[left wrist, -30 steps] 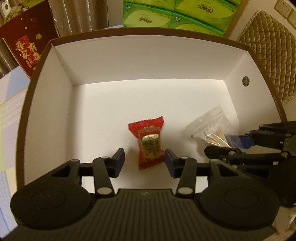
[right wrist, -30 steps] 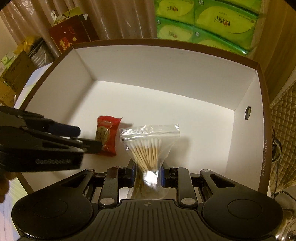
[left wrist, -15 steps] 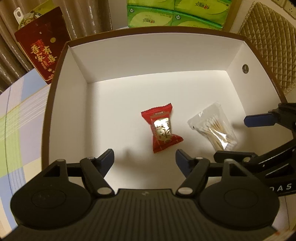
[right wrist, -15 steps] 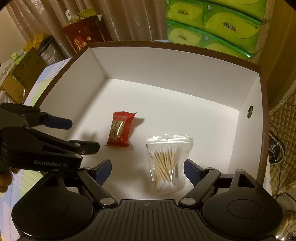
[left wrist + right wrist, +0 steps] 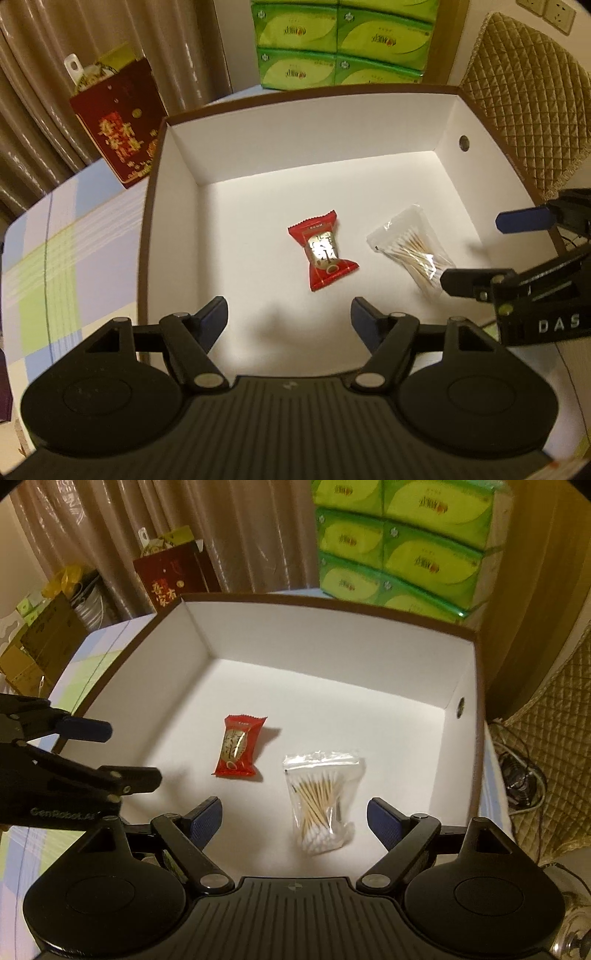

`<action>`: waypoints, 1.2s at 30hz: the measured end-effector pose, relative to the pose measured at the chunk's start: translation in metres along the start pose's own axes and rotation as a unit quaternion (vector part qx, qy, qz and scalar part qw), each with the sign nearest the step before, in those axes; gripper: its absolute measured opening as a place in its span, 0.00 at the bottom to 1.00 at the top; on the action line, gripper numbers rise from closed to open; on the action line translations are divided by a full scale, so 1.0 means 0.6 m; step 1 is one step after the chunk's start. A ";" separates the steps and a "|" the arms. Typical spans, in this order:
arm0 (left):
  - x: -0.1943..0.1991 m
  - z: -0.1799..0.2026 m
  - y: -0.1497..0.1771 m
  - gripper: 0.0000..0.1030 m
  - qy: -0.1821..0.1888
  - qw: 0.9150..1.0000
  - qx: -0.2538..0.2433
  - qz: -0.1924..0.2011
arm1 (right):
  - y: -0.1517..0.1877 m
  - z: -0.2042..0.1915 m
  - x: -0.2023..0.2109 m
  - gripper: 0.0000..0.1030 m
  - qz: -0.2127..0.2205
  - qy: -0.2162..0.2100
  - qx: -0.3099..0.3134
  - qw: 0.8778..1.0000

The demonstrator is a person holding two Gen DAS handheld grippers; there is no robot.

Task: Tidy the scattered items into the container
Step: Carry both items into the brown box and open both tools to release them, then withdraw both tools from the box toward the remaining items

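With both the left gripper (image 5: 288,319) and right gripper (image 5: 294,818) spread apart and empty, we risk clipping the box (image 5: 332,607) rim and shifting the 2 packets, snack (image 5: 238,746) and swabs (image 5: 319,797), inside.

The right claw (image 5: 294,818) gapes empty above the cotton swab bag (image 5: 320,800) beside a red candy (image 5: 239,746) in the box (image 5: 332,642).

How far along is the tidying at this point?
Done: the red snack packet and the bag of cotton swabs lie on the floor of the box. In hand: nothing; the left gripper and right gripper are open and empty. No other scattered items are in view.
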State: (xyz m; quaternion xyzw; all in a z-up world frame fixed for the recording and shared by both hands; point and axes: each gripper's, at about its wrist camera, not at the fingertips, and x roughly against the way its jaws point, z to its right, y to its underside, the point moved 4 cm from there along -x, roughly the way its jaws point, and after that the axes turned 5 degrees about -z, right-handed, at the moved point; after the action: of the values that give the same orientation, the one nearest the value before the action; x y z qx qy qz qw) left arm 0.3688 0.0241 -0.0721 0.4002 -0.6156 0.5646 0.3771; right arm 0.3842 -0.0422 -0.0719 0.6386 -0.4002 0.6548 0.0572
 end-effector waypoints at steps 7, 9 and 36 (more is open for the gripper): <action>0.033 0.002 0.020 0.68 -0.003 1.000 -0.002 0.011 | 0.008 -0.014 0.026 0.81 0.014 0.003 -0.003 1.000; 0.042 0.002 0.027 0.68 -0.007 1.000 -0.004 0.014 | 0.011 -0.018 0.033 0.81 0.018 0.004 -0.003 1.000; 0.147 -0.051 0.229 0.64 -0.005 0.999 0.031 0.042 | 0.127 -0.062 0.143 0.81 0.096 -0.047 -0.004 0.994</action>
State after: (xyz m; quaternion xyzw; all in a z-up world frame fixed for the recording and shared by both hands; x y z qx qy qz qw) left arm 0.2083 0.0547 -0.0430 0.3882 -0.6161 0.5965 0.3375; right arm 0.2948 -0.1084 -0.0254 0.6271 -0.4646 0.6248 -0.0224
